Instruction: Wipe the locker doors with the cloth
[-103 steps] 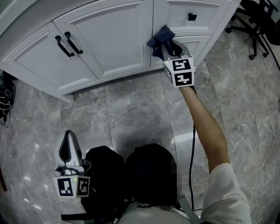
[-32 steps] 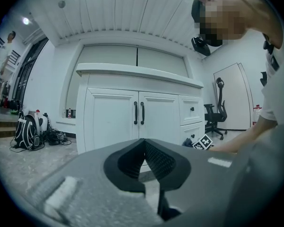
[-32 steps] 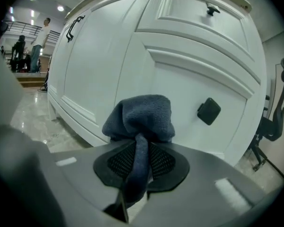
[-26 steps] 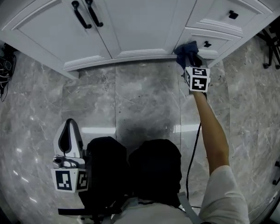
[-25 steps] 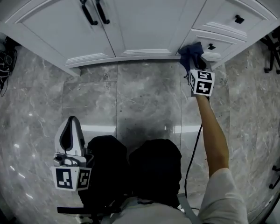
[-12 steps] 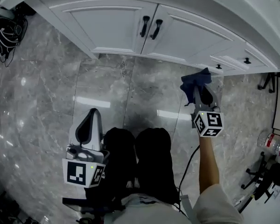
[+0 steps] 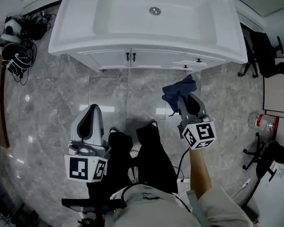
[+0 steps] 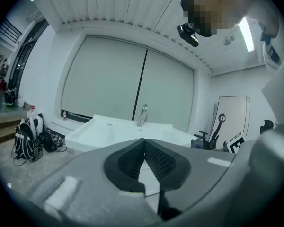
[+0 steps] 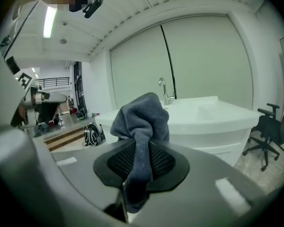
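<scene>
R claw (image 9: pixel 141 161) is clamped narrow on a blue-grey terry cloth (image 9: pixel 141 119). The fabric runs down between the ribbed black pads and bunches into a loose wad just past the tips. L claw (image 8: pixel 144 148) has its pads closed together w/ nothing between them. In the head view it hangs idle beside the person's leg.

What changed: a sec ago the person was crouched & the cloth sat pressed on the bottom right corner of the cabinet front, by the small drawers. Now the person stands, both claws have come up, and the cloth is in free air. The white panelled locker doors w/ black bar handles (image 7: pixel 112 59) are now ahead of and well below R claw, well apart from the cloth, so there is no contact. From above, the white vanity top w/ moulded basin (image 7: pixel 180 18) overhangs most of the doors, and only a thin strip of them shows. A chrome tap (image 9: pixel 164 91) stands straight beyond the cloth in the right gripper view. Grey marble floor (image 7: pixel 52 108) lies under both claws.

Meaning for the task: the wiping stroke has broken off. Prob. the low pass is finished, and either the job is done or the person is resetting; can't tell which. Any further wipe needs R claw brought back down & fwd to the door faces, w/ the grip on the cloth unchanged.
</scene>
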